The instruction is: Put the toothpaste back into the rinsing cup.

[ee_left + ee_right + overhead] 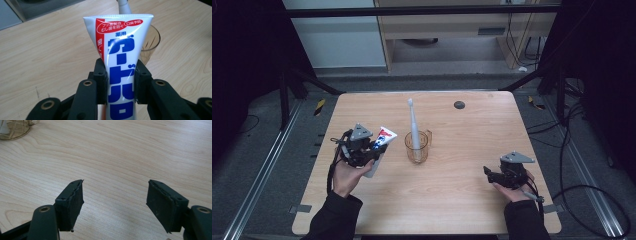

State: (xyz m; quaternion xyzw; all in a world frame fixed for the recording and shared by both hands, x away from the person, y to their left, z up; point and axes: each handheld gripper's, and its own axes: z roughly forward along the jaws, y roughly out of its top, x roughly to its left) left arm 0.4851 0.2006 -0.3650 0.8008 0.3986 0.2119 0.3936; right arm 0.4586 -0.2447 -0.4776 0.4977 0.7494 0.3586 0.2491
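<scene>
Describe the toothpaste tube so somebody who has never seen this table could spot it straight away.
Start at the wooden table and find the amber cup near its middle, with a white toothbrush standing in it. Just left of the cup, the left gripper holds the toothpaste tube between its jaws. It is the one white tube with bold blue lettering and a red stripe.

The toothpaste tube reads 薬用, 口臭予防, and large blue katakana.
</scene>
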